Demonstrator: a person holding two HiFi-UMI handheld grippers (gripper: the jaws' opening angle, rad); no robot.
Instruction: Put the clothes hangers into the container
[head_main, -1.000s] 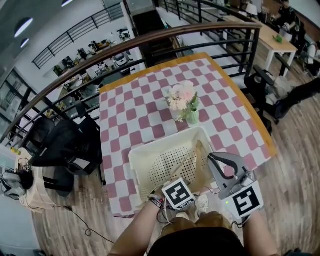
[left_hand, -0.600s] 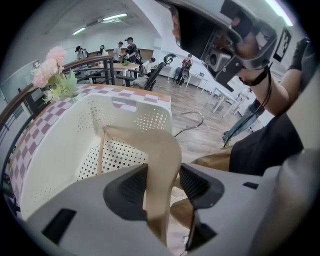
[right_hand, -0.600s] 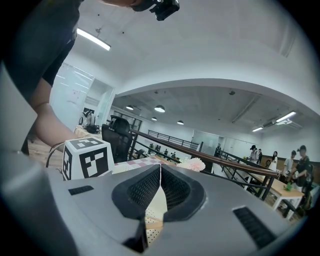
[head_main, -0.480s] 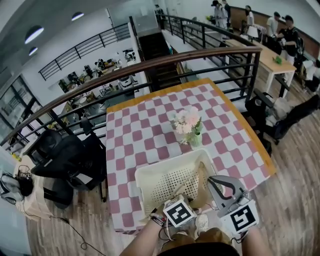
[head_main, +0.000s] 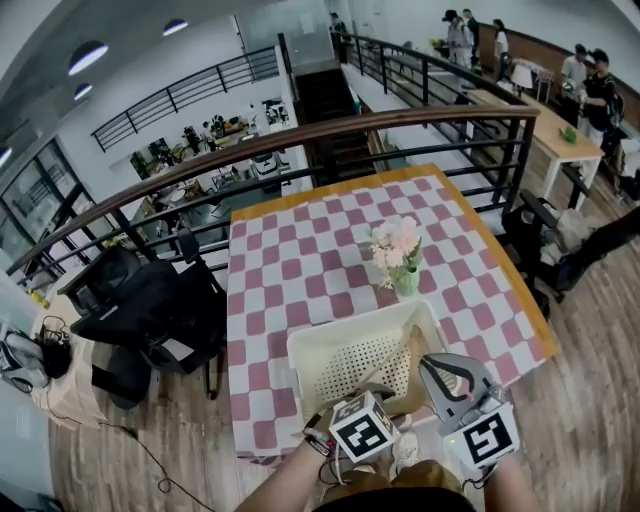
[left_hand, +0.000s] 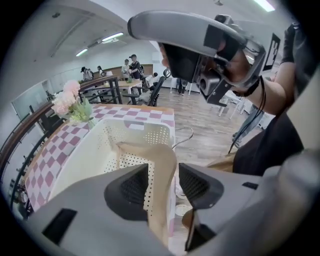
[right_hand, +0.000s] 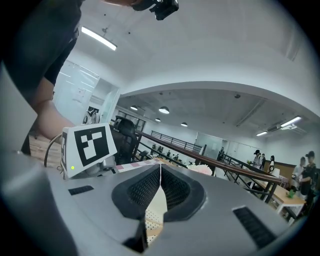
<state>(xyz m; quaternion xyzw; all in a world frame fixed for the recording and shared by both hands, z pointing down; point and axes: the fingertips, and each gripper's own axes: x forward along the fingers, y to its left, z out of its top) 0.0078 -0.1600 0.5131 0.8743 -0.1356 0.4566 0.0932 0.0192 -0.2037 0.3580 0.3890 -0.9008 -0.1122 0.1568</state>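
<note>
Left gripper (left_hand: 162, 176) jaws stand spread, having just closed a little, with a wooden clothes hanger (left_hand: 150, 149) between them, seemingly unpinched; right gripper (right_hand: 160, 172) jaws are pressed together, empty. The hanger leans inside the white perforated basket (left_hand: 145, 125) on the checked tabletop (head_main: 300, 270). A snag on either pad could drag it over the rim
</note>
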